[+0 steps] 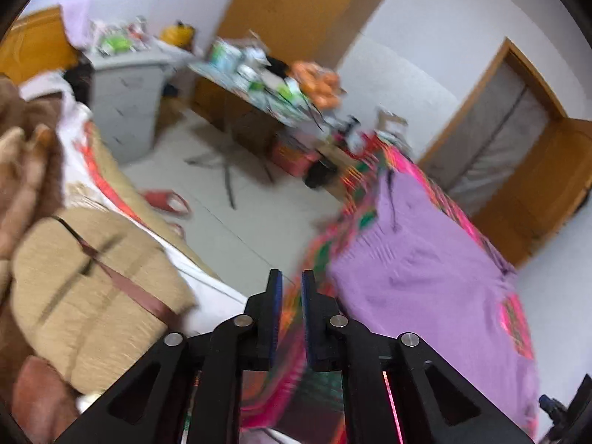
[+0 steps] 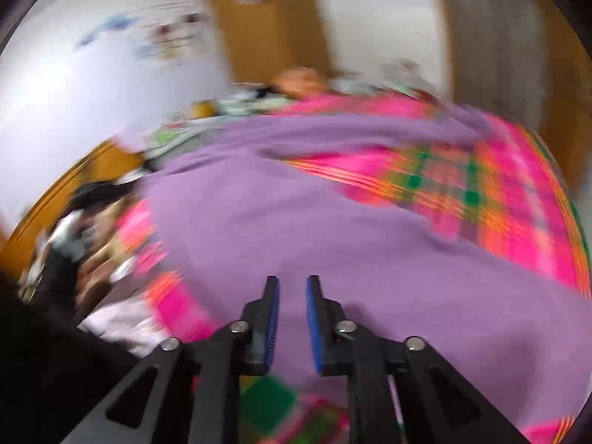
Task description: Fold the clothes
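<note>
Nearest in each view are the tools themselves: the left gripper [image 1: 292,277] shows its blue-padded fingers [image 1: 275,318] parted by a narrow gap with nothing between them, and the right gripper [image 2: 292,281] stands likewise, its fingers [image 2: 313,325] slightly apart and empty. Directly beyond the right gripper lies the purple garment [image 2: 333,244], spread broadly over a bed covered by a pink, orange and green plaid bedspread [image 2: 481,192]; in the left view the same garment sits to the right of the gripper, and the gripper points past the bed's edge toward the floor [image 1: 229,199]. One band of purple cloth, possibly a sleeve, runs across the far side of the garment, though blur prevents a firm reading, and whether any fold has been laid cannot be settled. Left of the left gripper sits a tan cushion [image 1: 92,288] with a dark strap. Farther off stand a grey cabinet [image 1: 125,88] and a cluttered worktop [image 1: 259,85] before a wooden door. Both views are heavily smeared, which suggests fast motion. Risks noted: a grasp made at this speed could catch the bedspread along with the garment; a narrow finger gap may pinch only a thin ridge and slip; and pulling one side unevenly could drag the garment toward the bed's edge.
</note>
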### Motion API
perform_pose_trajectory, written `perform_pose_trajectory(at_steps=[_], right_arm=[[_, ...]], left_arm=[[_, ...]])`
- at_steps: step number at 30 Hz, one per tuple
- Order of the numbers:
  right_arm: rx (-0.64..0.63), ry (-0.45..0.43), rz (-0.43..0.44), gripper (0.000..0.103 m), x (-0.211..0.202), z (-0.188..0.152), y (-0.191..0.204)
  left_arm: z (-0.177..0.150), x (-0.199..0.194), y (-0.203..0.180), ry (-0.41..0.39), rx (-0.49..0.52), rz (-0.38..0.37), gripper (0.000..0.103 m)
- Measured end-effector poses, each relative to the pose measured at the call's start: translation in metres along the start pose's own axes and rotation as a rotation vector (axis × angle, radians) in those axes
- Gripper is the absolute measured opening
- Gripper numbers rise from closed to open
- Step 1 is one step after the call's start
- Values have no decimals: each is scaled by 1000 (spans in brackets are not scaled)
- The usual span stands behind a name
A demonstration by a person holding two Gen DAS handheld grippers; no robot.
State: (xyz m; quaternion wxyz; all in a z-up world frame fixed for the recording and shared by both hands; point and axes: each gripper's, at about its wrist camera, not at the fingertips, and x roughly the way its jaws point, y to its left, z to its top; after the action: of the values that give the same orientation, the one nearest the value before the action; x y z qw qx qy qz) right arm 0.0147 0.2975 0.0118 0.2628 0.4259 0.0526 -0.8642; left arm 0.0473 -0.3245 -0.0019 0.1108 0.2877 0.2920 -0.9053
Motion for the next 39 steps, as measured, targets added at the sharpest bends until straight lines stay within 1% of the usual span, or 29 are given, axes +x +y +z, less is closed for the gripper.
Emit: perform_pose_trajectory(at_steps=[1, 2, 3, 6, 8, 10, 11, 12, 13, 14, 16, 17, 18, 19, 20, 21, 23, 26, 27, 28, 30, 31, 32, 33, 34, 35, 39], right_arm=[[31, -5, -17, 18, -3, -1, -9], [62, -11, -33, 12, -5, -1, -19], [92, -16, -50, 14, -8, -2, -28], [191, -36, -104, 15, -16, -4, -57], [365, -106, -194, 17, -40, -19, -93], [560, -188, -280, 27, -63, -37, -128], [650, -221, -302, 33, -72, -47, -142], [742, -255, -321, 37, -80, -58, -157], [836, -288, -331, 37, -88, -73, -171], [928, -319, -336, 39, -95, -87, -185], [1074, -343, -301, 42, -101, -113, -206], [1118, -345, -277, 42, -100, -121, -212], [1160, -348, -228, 43, -97, -128, -217], [1198, -353, -140, 44, -91, -136, -222], [1216, -357, -75, 44, -87, -140, -225], [1232, -360, -7, 47, -80, -140, -227], [1253, -363, 60, 51, -71, -140, -230], [1321, -374, 122, 51, -57, -143, -240], [1352, -375, 131, 51, -54, -145, -244], [1377, -377, 135, 48, -51, -146, -248], [1360, -393, 99, 38, -56, -143, -247], [1351, -401, 81, 36, -59, -142, -247], [1342, -409, 63, 31, -62, -140, -247], [1334, -420, 46, 21, -65, -139, -247], [1331, -450, 33, 12, -71, -141, -246], [1326, -477, 17, 6, -77, -142, -245], [1289, -521, -94, 6, -102, -141, -230]], left_arm=[[1, -3, -4, -7, 6, -14, 10], [1, -6, -12, -13, 27, -28, 10], [1, -8, -22, -19, 55, -41, 10], [-7, -6, -62, -4, 154, -111, 11], [-16, 0, -91, 19, 224, -164, 13], [-30, 11, -124, 67, 300, -226, 13], [-38, 18, -141, 96, 341, -253, 13], [-46, 25, -156, 124, 373, -274, 13], [-53, 30, -169, 149, 400, -292, 13], [-60, 36, -182, 174, 427, -310, 13], [-72, 44, -200, 207, 470, -337, 13], [-76, 47, -209, 220, 490, -345, 13], [-80, 49, -216, 230, 505, -350, 13], [-83, 51, -222, 239, 516, -353, 13], [-86, 53, -227, 245, 524, -352, 13], [-90, 54, -231, 250, 533, -349, 13], [-91, 59, -236, 256, 540, -343, 13], [-90, 65, -240, 265, 548, -333, 13], [-91, 66, -241, 269, 549, -328, 13], [-91, 68, -242, 273, 550, -324, 13], [-92, 72, -246, 279, 556, -310, 13], [-93, 74, -248, 281, 560, -304, 13], [-94, 75, -250, 283, 565, -301, 13], [-95, 77, -252, 284, 570, -298, 13], [-96, 78, -254, 286, 576, -296, 13], [-97, 78, -256, 288, 583, -294, 13], [-101, 81, -259, 296, 603, -288, 13]])
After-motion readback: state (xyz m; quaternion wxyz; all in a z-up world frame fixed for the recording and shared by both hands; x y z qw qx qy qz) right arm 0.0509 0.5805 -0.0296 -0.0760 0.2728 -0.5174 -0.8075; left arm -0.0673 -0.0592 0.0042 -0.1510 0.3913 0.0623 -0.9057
